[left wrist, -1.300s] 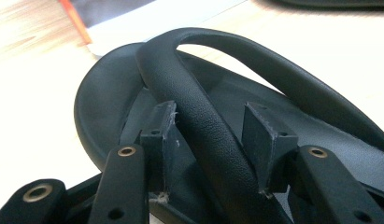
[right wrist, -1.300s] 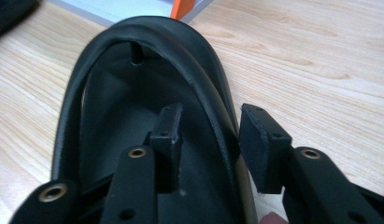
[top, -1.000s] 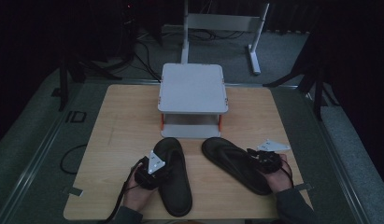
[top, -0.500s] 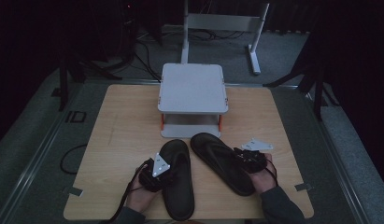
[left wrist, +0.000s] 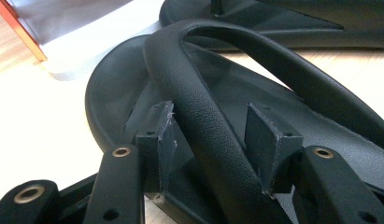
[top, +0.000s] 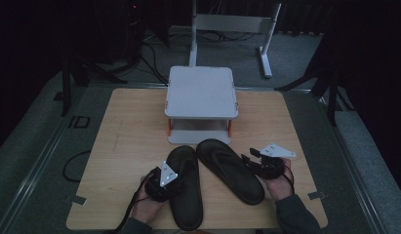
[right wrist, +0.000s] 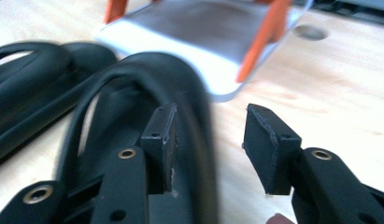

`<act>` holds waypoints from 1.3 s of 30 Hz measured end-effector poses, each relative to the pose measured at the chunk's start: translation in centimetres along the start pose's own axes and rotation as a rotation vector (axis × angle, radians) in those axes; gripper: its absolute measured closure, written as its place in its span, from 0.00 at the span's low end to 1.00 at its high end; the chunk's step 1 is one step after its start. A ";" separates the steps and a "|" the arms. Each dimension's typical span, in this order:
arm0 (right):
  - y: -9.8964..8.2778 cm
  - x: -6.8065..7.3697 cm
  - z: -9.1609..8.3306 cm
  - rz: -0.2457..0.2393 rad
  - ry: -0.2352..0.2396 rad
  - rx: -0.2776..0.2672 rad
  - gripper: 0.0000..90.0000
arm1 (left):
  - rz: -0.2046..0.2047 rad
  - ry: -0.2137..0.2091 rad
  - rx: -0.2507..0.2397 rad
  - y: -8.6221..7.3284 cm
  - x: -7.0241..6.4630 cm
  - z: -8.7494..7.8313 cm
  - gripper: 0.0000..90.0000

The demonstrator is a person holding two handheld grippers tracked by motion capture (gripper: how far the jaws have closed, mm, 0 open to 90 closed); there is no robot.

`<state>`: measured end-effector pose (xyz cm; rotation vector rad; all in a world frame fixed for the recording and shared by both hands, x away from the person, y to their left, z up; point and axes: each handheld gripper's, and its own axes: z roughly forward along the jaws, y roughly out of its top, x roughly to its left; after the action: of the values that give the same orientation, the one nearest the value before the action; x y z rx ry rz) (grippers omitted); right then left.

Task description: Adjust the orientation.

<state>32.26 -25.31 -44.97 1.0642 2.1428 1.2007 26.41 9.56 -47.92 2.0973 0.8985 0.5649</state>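
Observation:
Two black flip-flop sandals lie side by side on the wooden table. The left sandal points away from me, and the right sandal slants up to the left with its toe near the left one's. My left gripper straddles the left sandal's strap; its jaws have just been opening and a gap shows at the right pad. My right gripper has also just been opening. The right sandal's strap runs between its jaws, close to the left pad, and is not squeezed.
A small grey two-tier stand with orange posts sits just beyond the sandals' toes, and its lower shelf is close ahead. A metal frame and cables stand on the dark floor behind the table. Bare wood lies to the left and right.
The right sandal has slid left until it sits next to the left sandal, carried by the right gripper. That gripper's jaws have since spread off the strap. The left hand stayed put.

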 end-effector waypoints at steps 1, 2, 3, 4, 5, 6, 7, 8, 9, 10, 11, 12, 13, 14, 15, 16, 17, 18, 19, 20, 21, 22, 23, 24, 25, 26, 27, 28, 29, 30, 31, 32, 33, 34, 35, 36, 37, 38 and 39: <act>-0.1 -1.1 -0.3 0.004 -0.041 0.010 0.63 | -0.001 -0.001 0.001 0.0 0.0 0.0 0.58; -0.2 -1.6 -0.2 0.009 -0.060 0.020 0.64 | 0.000 -0.002 0.001 0.0 0.0 0.0 0.58; -0.4 -2.1 -0.1 0.023 -0.070 0.035 0.65 | 0.000 -0.004 0.001 0.0 0.0 0.0 0.58; -0.7 -2.6 0.1 0.035 -0.075 0.051 0.66 | -0.002 -0.005 0.003 0.0 0.0 0.0 0.59; -1.0 -3.0 0.3 0.044 -0.078 0.071 0.66 | -0.004 -0.009 0.002 0.0 0.1 0.1 0.59; -1.3 -3.2 0.4 0.049 -0.076 0.088 0.66 | -0.006 -0.009 0.002 0.0 0.1 0.1 0.59; -1.5 -3.4 0.6 0.051 -0.071 0.103 0.66 | -0.006 -0.009 0.002 0.0 0.1 0.1 0.59; -1.8 -3.4 0.8 0.052 -0.067 0.117 0.66 | -0.007 -0.009 0.002 0.0 0.1 0.1 0.59; -2.0 -3.4 1.0 0.050 -0.058 0.130 0.67 | -0.006 -0.008 0.002 0.0 0.1 0.1 0.59; -2.1 -3.2 1.1 0.044 -0.049 0.141 0.68 | -0.007 -0.008 0.001 0.0 0.1 0.1 0.59; -2.1 -3.2 1.1 0.044 -0.049 0.141 0.68 | -0.007 -0.008 0.001 0.0 0.1 0.1 0.59; -2.2 -3.1 1.2 0.034 -0.039 0.152 0.69 | -0.008 -0.009 0.001 0.0 0.1 0.1 0.59; -2.4 -2.4 1.2 -0.010 -0.012 0.168 0.74 | -0.010 -0.008 -0.001 0.0 0.1 0.1 0.59; -2.4 -2.4 1.2 -0.010 -0.012 0.168 0.74 | -0.011 -0.006 -0.002 0.0 0.1 0.2 0.59; -2.4 -2.2 1.1 -0.019 -0.012 0.170 0.74 | -0.011 -0.008 -0.002 0.0 0.2 0.2 0.59; -2.4 -2.1 1.0 -0.025 -0.002 0.173 0.75 | -0.010 -0.006 -0.002 0.0 0.2 0.2 0.59; -2.5 -2.0 0.9 -0.025 0.012 0.174 0.75 | -0.010 -0.004 -0.002 0.1 0.2 0.2 0.59; -2.5 -1.8 0.7 -0.033 0.023 0.176 0.75 | -0.009 -0.001 -0.001 0.1 0.2 0.2 0.59; -2.6 -1.6 0.6 -0.039 0.033 0.180 0.75 | -0.009 0.000 0.000 0.1 0.3 0.2 0.60; -2.8 -1.3 0.5 -0.048 0.045 0.184 0.75 | -0.011 -0.001 -0.001 0.1 0.3 0.2 0.60; -3.0 -1.0 0.4 -0.055 0.053 0.188 0.75 | -0.012 -0.001 -0.001 0.1 0.3 0.2 0.60; -3.1 -0.6 0.2 -0.067 0.059 0.192 0.76 | -0.009 0.001 -0.001 0.1 0.2 0.3 0.60; -3.2 -0.3 0.1 -0.072 0.068 0.195 0.76 | -0.009 0.002 0.000 0.2 0.2 0.3 0.60; -3.3 0.1 0.0 -0.081 0.077 0.196 0.76 | -0.010 0.003 0.000 0.2 0.2 0.3 0.61; -3.4 0.2 -0.1 -0.084 0.085 0.197 0.76 | -0.012 0.002 -0.001 0.2 0.2 0.3 0.61; -3.4 0.5 -0.2 -0.086 0.098 0.192 0.76 | -0.013 0.000 -0.001 0.2 0.3 0.3 0.61; -3.3 1.1 -0.2 -0.093 0.122 0.186 0.76 | -0.011 -0.001 0.000 0.2 0.3 0.3 0.62; -3.3 1.1 -0.2 -0.093 0.122 0.186 0.76 | -0.010 0.000 0.001 0.2 0.3 0.3 0.62; -3.3 1.1 -0.2 -0.093 0.122 0.186 0.76 | -0.010 0.000 0.001 0.2 0.3 0.3 0.62; -3.3 1.4 -0.2 -0.101 0.132 0.186 0.76 | -0.014 0.000 -0.001 0.2 0.3 0.3 0.62; -3.2 2.1 0.0 -0.118 0.156 0.185 0.76 | -0.016 0.000 -0.003 0.2 0.3 0.3 0.62; -3.1 2.4 0.0 -0.126 0.167 0.185 0.76 | -0.015 0.001 -0.003 0.2 0.3 0.4 0.62; -3.1 2.7 0.1 -0.137 0.177 0.186 0.76 | -0.013 0.000 -0.002 0.2 0.4 0.4 0.62; -3.0 3.0 0.1 -0.148 0.192 0.187 0.76 | -0.013 0.001 -0.001 0.2 0.4 0.4 0.62; -3.0 3.0 0.1 -0.148 0.192 0.187 0.76 | -0.013 0.001 -0.001 0.2 0.4 0.4 0.63; -3.0 3.4 0.2 -0.156 0.206 0.187 0.76 | -0.007 0.021 -0.001 0.3 0.4 0.4 0.63; -3.0 3.9 0.2 -0.173 0.219 0.188 0.77 | -0.011 0.022 -0.002 0.3 0.4 0.4 0.65; -3.0 4.1 0.2 -0.174 0.219 0.187 0.77 | -0.017 0.023 -0.002 0.3 0.5 0.4 0.66; -3.0 4.2 0.2 -0.172 0.221 0.186 0.77 | -0.018 0.023 -0.002 0.3 0.6 0.4 0.66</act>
<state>28.73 -22.83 -47.74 0.8306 2.5007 1.0988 27.14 9.68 -47.83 2.0832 0.9288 0.5815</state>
